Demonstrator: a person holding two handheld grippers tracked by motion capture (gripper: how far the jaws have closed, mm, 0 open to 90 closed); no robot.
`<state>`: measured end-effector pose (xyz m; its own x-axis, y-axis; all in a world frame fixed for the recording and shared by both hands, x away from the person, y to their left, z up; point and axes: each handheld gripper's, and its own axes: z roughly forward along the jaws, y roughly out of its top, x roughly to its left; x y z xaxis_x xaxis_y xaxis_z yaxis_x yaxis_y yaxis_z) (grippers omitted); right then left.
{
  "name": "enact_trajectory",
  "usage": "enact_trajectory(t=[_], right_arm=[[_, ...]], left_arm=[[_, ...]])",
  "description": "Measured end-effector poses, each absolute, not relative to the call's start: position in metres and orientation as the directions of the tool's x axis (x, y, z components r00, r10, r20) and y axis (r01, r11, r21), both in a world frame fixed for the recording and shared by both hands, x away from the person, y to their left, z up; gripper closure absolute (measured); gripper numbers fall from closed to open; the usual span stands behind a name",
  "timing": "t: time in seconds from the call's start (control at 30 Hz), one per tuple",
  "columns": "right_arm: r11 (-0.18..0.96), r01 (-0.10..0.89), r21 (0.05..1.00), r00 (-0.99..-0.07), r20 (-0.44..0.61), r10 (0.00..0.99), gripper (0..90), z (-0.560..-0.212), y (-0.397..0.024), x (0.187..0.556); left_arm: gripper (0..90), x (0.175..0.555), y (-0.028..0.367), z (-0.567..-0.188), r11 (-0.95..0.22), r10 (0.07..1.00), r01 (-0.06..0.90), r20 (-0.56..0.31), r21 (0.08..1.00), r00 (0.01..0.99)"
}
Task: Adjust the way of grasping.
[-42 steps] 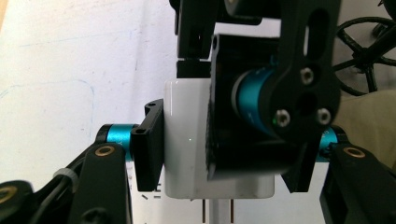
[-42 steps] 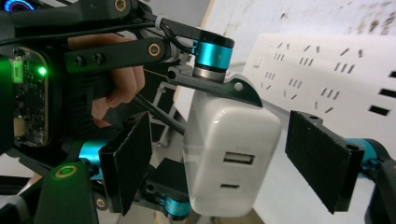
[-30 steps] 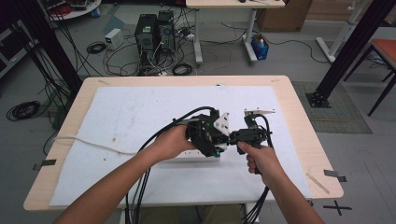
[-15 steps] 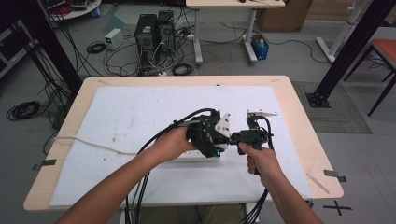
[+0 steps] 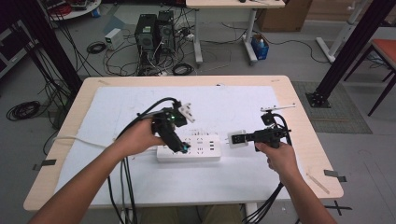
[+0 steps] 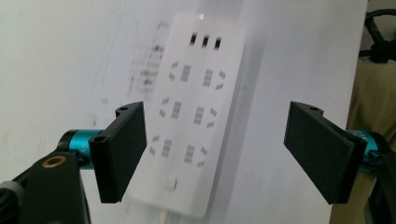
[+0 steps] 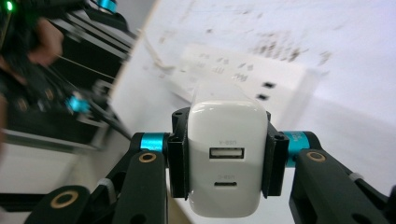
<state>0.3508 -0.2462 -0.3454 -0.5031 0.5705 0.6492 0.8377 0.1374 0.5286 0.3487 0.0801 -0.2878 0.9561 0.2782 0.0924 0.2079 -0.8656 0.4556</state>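
On the tabletop point(image 5: 299, 100) we see a white sheet point(image 5: 116, 112) under a white power strip point(image 5: 189, 148). Our left hand-held gripper point(image 5: 180, 148) hovers over the strip's left part, jaws spread wide. Just right of the strip, our right hand-held gripper point(image 5: 233, 139) clamps a white charger point(image 7: 226, 158).

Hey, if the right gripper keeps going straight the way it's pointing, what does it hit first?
Most likely the power strip: the right gripper, shut on the white charger, points at its near end. Depth is unclear.
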Motion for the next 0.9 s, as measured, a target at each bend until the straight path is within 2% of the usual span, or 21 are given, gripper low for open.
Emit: enact_trajectory(t=[0.2, 0.37, 0.5, 0.63, 0.9], right_arm=[[0.242, 0.803, 0.545, -0.555, 0.534, 0.638, 62.1, -0.333, -0.250, 0.356], [0.355, 0.755, 0.551, -0.613, 0.403, 0.679, 62.1, -0.321, -0.246, 0.361], [0.487, 0.682, 0.545, -0.689, 0.257, 0.678, 62.1, -0.307, -0.240, 0.365], [0.554, 0.659, 0.509, -0.707, 0.167, 0.687, 62.1, -0.297, -0.237, 0.368], [0.656, 0.591, 0.470, -0.762, 0.060, 0.644, 62.1, -0.282, -0.233, 0.372]], left_arm=[[21.4, 0.355, 0.130, -0.290, -0.855, 0.357, 0.306, 0.048, 0.418, 0.933], [21.4, 0.358, 0.162, -0.291, -0.866, 0.380, 0.354, 0.005, 0.354, 0.925], [21.3, 0.361, 0.180, -0.291, -0.868, 0.401, 0.383, -0.008, 0.315, 0.916], [21.3, 0.364, 0.193, -0.291, -0.865, 0.421, 0.405, -0.012, 0.297, 0.907], [21.3, 0.365, 0.216, -0.294, -0.856, 0.458, 0.442, -0.003, 0.267, 0.889]])
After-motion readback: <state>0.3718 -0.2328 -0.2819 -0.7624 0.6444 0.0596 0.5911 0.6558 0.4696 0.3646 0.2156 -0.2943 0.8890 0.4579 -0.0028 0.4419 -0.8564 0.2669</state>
